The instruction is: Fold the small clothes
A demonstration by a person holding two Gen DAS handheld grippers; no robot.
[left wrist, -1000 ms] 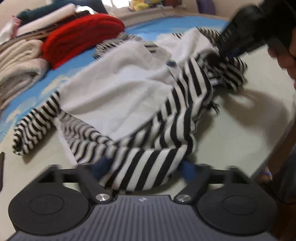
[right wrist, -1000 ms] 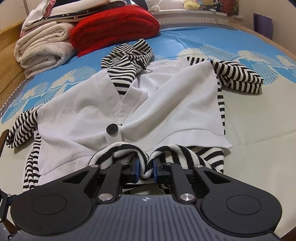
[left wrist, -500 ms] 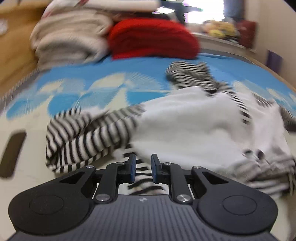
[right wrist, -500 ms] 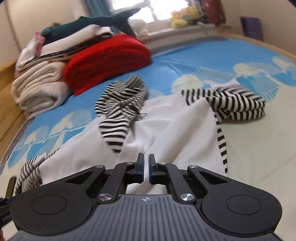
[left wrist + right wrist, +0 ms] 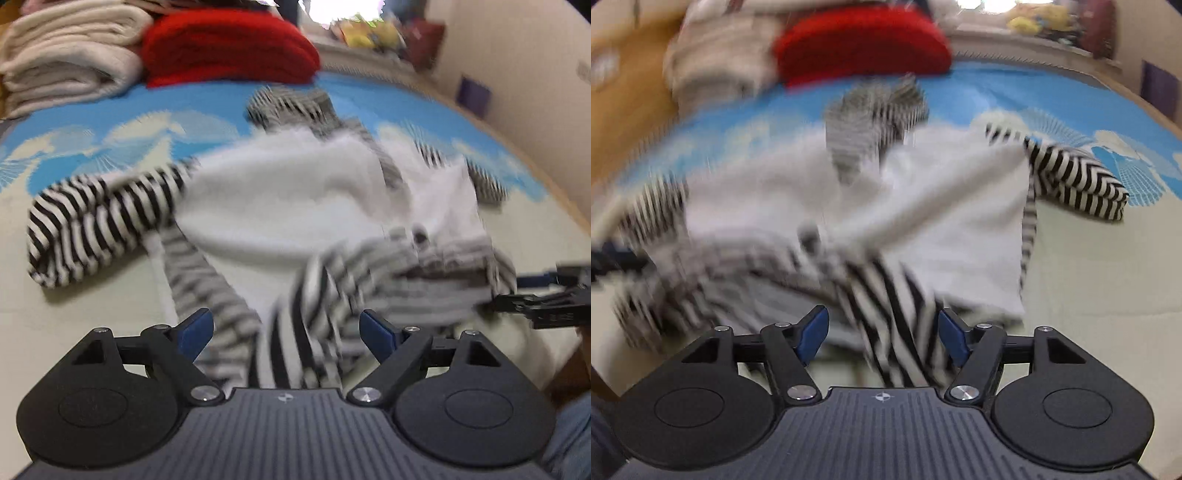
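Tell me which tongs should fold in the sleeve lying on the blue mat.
Probably right: that sleeve lies on the right tongs' side. The left tongs face the opposite sleeve. Both are opening over the striped hem.

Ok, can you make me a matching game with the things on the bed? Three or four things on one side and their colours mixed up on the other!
Things:
1. folded blanket at the back
2. sleeve of the little top
3. bed sheet
4. pads on the left tool

Colours:
A. blue with pale fan shapes
B. red
C. plain dark blue
D. black and white stripes

Right pairs: 1-B, 2-D, 3-A, 4-C
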